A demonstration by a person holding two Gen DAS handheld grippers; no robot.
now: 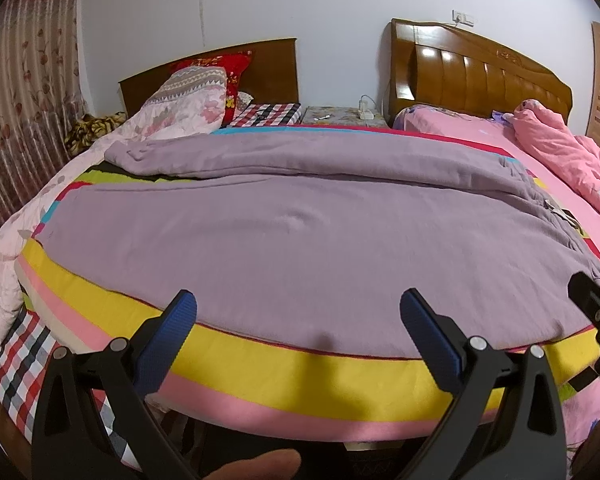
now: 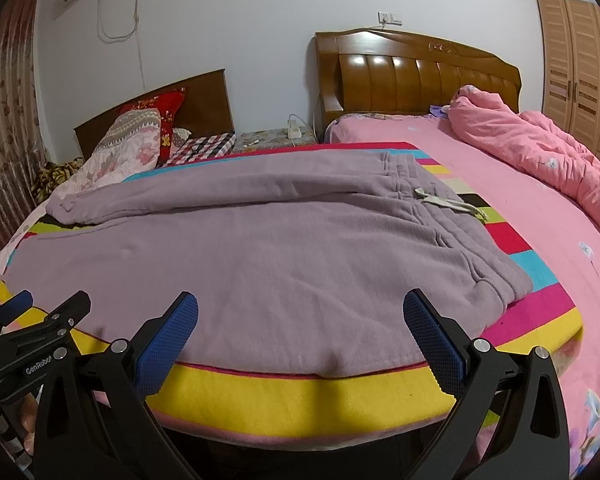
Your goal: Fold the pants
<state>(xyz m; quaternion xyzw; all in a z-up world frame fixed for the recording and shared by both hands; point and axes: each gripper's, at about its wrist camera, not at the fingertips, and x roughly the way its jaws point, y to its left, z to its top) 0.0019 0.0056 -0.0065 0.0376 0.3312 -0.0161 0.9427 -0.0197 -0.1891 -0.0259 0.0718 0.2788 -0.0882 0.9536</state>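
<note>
Lilac sweatpants (image 1: 300, 220) lie spread flat on a striped, many-coloured blanket (image 1: 300, 372), legs toward the left, waistband with a white drawstring (image 2: 440, 200) at the right. They also show in the right wrist view (image 2: 280, 248). My left gripper (image 1: 298, 312) is open and empty, just above the near edge of the pants. My right gripper (image 2: 300, 312) is open and empty over the near edge, nearer the waistband. The left gripper also shows at the left edge of the right wrist view (image 2: 36, 308).
A pink quilt (image 2: 540, 148) is bunched on the pink bed at the right. A floral quilt (image 1: 4, 264) and pillows (image 1: 204, 88) lie at the left. Wooden headboards (image 2: 416, 72), a bedside stand and a wardrobe (image 2: 576, 64) stand at the back.
</note>
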